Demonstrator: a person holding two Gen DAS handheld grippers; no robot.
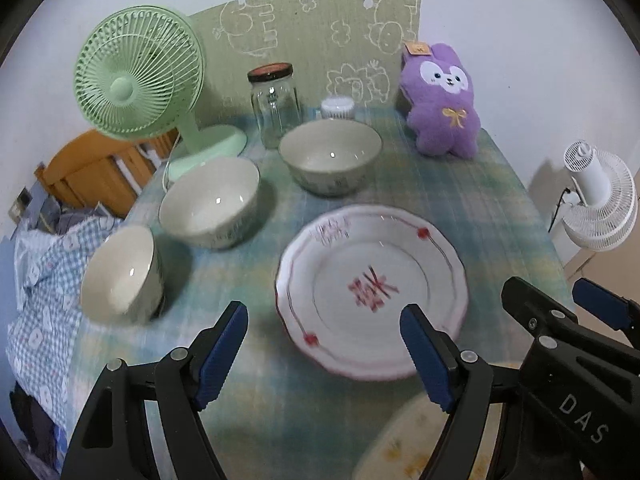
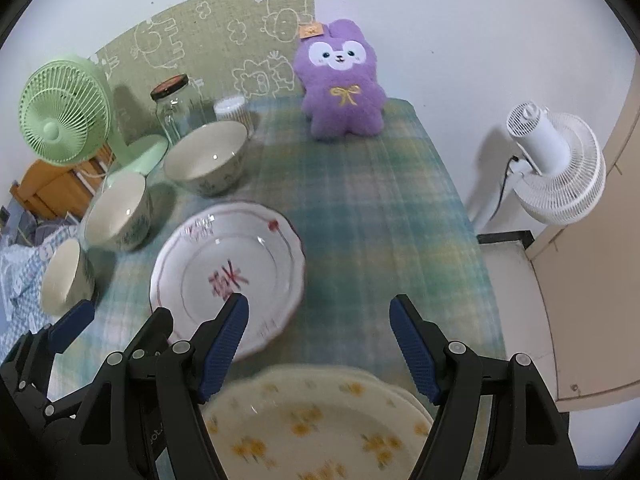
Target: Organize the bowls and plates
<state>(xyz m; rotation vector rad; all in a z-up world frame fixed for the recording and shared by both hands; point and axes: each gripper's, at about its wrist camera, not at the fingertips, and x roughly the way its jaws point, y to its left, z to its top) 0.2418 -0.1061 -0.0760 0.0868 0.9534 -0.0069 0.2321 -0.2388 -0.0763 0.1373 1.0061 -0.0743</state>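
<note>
A white plate with red characters [image 1: 372,292] [image 2: 228,272] lies on the plaid tablecloth. A cream plate with yellow flowers [image 2: 316,424] [image 1: 404,444] lies nearest, under my right gripper. Three cream bowls stand to the left: a large one at the back [image 1: 330,156] [image 2: 206,158], a middle one [image 1: 210,200] [image 2: 116,210] and a small one [image 1: 120,272] [image 2: 66,276]. My left gripper [image 1: 324,354] is open and empty, hovering over the red plate's near edge. My right gripper [image 2: 318,346] is open and empty above the flowered plate; it shows in the left wrist view [image 1: 560,304].
At the back stand a green desk fan [image 1: 136,76], a glass jar [image 1: 276,104], a small white cup [image 1: 337,107] and a purple plush rabbit [image 1: 442,100]. A white fan [image 2: 560,160] stands off the table's right edge. Bedding [image 1: 44,280] lies to the left.
</note>
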